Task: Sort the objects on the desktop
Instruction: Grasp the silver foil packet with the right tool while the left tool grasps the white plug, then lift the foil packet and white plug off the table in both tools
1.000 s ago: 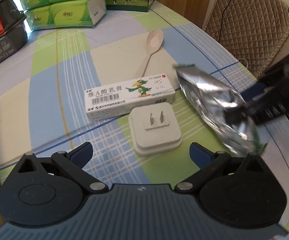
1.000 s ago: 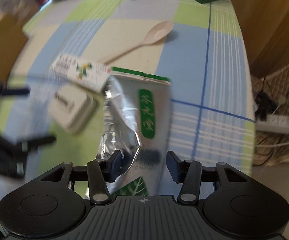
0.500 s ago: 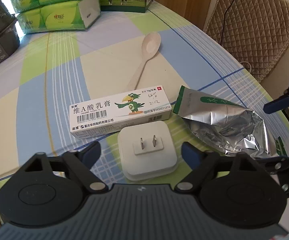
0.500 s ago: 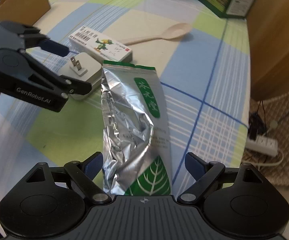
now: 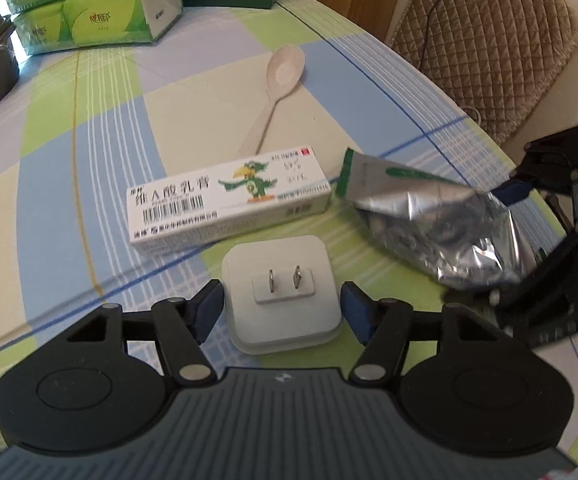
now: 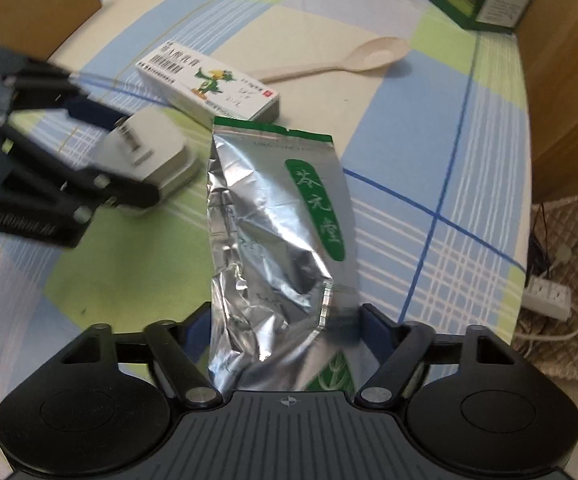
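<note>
Both grippers have closed in since half a second ago: left gripper [image 5: 283, 306] fingers wide around the white plug adapter [image 5: 283, 292], right gripper [image 6: 285, 334] fingers wide around the foil pouch [image 6: 279, 220] just beside that adapter, probably for lifting each off the bench [image 5: 89, 160].

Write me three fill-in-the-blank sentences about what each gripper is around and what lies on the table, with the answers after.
1. The left gripper has its open jaws on either side of the white ____.
2. The right gripper straddles the near end of the crinkled silver ____.
3. Beyond the ointment box, the beige ____ lies with its bowl pointing away from the left gripper.

Missing words: charger plug; foil pouch; spoon
</note>
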Demonstrator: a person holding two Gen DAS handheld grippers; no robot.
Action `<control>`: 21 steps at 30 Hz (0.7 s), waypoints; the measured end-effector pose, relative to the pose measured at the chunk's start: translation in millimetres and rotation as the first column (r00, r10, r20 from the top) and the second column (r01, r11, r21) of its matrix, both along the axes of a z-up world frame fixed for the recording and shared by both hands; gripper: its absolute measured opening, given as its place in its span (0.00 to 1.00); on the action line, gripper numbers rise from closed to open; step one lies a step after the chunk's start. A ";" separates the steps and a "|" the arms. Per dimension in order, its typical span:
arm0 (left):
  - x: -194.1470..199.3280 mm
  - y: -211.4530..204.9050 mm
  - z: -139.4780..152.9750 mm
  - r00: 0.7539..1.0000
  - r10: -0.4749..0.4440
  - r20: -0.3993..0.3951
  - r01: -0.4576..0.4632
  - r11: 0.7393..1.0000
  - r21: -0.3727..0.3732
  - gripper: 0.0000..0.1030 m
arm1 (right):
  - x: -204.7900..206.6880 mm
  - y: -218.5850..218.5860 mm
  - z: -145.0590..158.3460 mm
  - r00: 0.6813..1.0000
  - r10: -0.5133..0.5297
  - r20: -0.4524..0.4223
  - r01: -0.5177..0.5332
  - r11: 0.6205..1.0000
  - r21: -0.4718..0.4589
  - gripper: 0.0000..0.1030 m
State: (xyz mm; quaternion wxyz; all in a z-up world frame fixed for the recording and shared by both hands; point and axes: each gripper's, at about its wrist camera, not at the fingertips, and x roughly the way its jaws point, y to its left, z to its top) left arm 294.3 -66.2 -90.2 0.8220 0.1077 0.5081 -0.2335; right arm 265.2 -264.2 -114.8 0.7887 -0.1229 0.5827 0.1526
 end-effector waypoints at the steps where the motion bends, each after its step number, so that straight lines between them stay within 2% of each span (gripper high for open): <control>1: -3.9 0.2 0.6 1.000 -0.009 -0.004 0.009 1.000 0.003 0.58 | -1.1 0.3 0.7 1.000 -0.005 0.002 0.005 1.000 -0.005 0.64; 3: -13.8 -0.6 1.7 1.000 -0.030 -0.008 0.030 1.000 0.010 0.58 | -5.1 1.0 3.1 1.000 -0.017 -0.002 0.017 1.000 -0.010 0.58; 6: -34.4 -4.4 3.8 0.997 -0.071 -0.010 0.071 0.997 0.024 0.58 | -15.2 2.0 6.6 0.999 -0.018 -0.027 0.018 1.000 -0.005 0.53; 16: -104.3 -7.7 9.4 0.987 -0.157 -0.021 0.159 0.985 0.073 0.59 | -70.7 1.6 10.4 0.992 0.007 -0.125 -0.009 1.000 -0.021 0.53; 19: -111.0 -4.2 8.6 0.989 -0.142 -0.038 0.144 0.988 0.056 0.59 | -80.2 0.6 10.8 0.992 0.011 -0.127 -0.013 1.000 -0.019 0.59; 20: -112.8 -3.6 8.3 0.990 -0.137 -0.033 0.138 0.989 0.057 0.61 | -82.6 0.4 11.5 0.993 0.015 -0.117 -0.017 1.000 -0.018 0.67; 21: -114.4 -2.9 7.6 0.991 -0.132 -0.029 0.133 0.990 0.056 0.67 | -84.6 0.6 12.8 0.994 0.019 -0.106 -0.021 1.000 -0.017 0.74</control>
